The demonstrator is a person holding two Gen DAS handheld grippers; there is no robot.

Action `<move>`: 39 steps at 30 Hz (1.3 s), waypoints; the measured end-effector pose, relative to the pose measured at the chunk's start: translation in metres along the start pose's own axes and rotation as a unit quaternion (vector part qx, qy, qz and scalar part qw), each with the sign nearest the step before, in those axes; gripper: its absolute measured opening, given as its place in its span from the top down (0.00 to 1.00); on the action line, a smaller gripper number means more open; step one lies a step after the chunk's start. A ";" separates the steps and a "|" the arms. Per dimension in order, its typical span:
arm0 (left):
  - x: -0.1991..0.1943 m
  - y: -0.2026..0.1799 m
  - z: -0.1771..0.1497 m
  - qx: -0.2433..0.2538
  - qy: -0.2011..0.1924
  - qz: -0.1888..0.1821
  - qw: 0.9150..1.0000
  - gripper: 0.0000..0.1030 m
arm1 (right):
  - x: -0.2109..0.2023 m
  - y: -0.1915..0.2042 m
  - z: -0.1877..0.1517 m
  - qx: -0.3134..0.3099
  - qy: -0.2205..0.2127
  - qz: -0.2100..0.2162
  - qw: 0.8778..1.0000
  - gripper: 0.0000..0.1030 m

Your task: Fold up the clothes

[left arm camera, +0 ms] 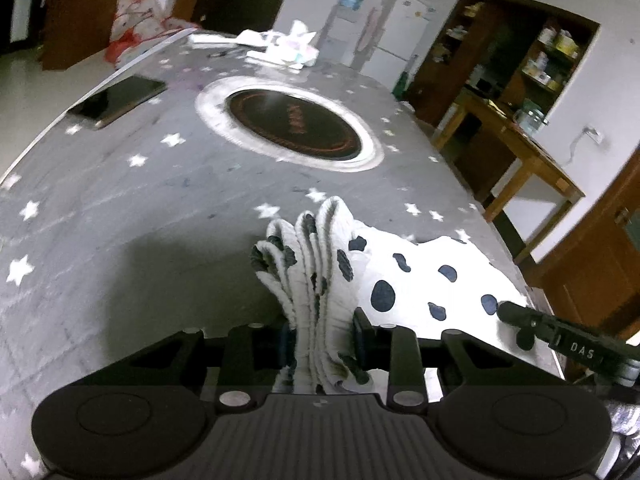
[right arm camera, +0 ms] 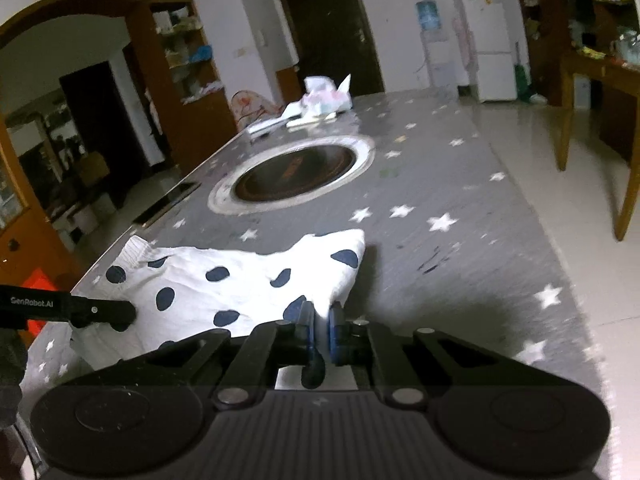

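Left gripper (left arm camera: 323, 338): jaws narrow, clamped on a thick bunched stack of the garment (left arm camera: 404, 280), several ribbed layers fanning up out of the grip. Pads press both sides of the bundle.

Right gripper (right arm camera: 322, 334): jaws almost fully closed, pinching a thin edge of the same garment (right arm camera: 240, 280) near its right corner. Only a sliver of white cloth shows between the blue-edged fingers (right arm camera: 335, 332).

Garment: white fabric, dark navy irregular spots, soft and wrinkled; ribbed knit cuff or hem visible at the far-left corner in the right wrist view. It sits at the near edge of the table (left arm camera: 140, 220), stretched between the 2 grippers. Part flat on the table or lifted, cannot tell.

Table: grey cloth cover with white star print, matte, faint scuffs. Round dark inset plate (left arm camera: 294, 124) with pale metal ring in the middle, flush with the surface. Dark flat tablet or phone (left arm camera: 118, 100) near the far-left edge, glossy. Pile of white papers and a crumpled plastic bag (left arm camera: 288, 46) at the far end.

Each gripper's black finger shows in the other's view, touching the cloth.
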State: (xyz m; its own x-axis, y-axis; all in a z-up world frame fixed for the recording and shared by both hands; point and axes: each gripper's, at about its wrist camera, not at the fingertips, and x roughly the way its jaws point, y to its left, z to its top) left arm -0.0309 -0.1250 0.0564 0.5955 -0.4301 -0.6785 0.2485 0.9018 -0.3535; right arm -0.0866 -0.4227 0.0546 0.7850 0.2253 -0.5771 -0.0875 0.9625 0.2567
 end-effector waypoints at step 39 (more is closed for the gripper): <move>0.103 -0.076 0.036 0.075 0.047 -0.013 0.996 0.63 | 0.025 -0.060 0.030 -0.035 0.004 -0.133 0.991 0.89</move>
State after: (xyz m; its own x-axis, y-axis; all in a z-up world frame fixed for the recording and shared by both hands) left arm 0.0387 -0.2367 0.0365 0.5158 -0.4486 -0.7298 0.3783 0.8837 -0.2758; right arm -0.0430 -0.4792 0.0485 0.7809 -0.0359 -0.6236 0.0785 0.9961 0.0410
